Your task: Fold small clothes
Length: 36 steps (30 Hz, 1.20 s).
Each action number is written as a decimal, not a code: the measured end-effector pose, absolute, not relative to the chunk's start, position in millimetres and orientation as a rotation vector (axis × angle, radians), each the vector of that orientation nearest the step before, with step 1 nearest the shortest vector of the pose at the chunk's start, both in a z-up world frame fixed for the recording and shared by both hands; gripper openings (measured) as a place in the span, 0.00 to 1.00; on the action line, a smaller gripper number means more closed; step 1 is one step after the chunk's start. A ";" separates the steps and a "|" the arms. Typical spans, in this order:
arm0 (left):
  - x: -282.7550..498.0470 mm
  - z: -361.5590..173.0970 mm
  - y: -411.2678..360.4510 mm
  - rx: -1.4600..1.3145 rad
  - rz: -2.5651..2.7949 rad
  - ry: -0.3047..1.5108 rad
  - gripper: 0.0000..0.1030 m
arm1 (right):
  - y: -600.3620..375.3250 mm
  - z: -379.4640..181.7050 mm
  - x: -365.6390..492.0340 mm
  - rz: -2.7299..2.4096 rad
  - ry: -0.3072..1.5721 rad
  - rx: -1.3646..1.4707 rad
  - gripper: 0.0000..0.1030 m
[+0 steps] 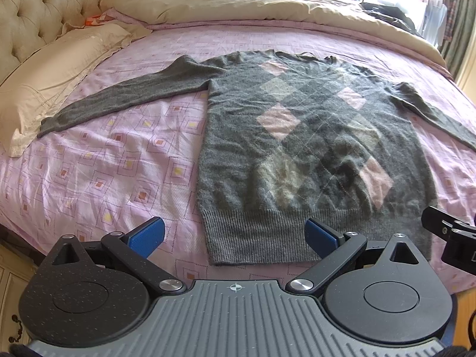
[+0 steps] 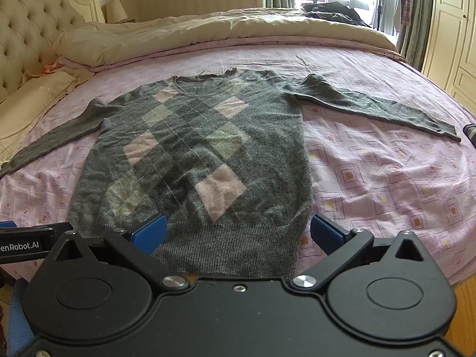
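A grey sweater (image 1: 297,136) with pink and pale diamond patches lies flat, front up, on the pink bedsheet (image 1: 104,163), both sleeves spread out; it also shows in the right wrist view (image 2: 193,154). Its ribbed hem faces me. My left gripper (image 1: 235,238) is open and empty, above the hem's left corner. My right gripper (image 2: 238,235) is open and empty, above the hem's right part. The right gripper's body shows at the right edge of the left wrist view (image 1: 452,241).
A beige pillow (image 1: 50,80) lies at the left by the tufted headboard (image 1: 32,9). A rolled beige duvet (image 1: 253,6) runs along the far side. Dark clothes (image 2: 333,12) sit at the far right. A wardrobe (image 2: 452,44) stands at the right.
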<state>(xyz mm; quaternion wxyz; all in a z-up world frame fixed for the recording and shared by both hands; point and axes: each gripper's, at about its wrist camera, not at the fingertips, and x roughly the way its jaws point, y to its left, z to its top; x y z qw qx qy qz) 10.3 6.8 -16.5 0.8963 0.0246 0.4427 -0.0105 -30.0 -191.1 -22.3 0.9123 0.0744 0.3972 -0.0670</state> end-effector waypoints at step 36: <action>160.1 -38.2 -28.2 0.098 -0.054 0.786 0.98 | -485.0 -58.6 63.6 -0.510 0.758 0.460 0.99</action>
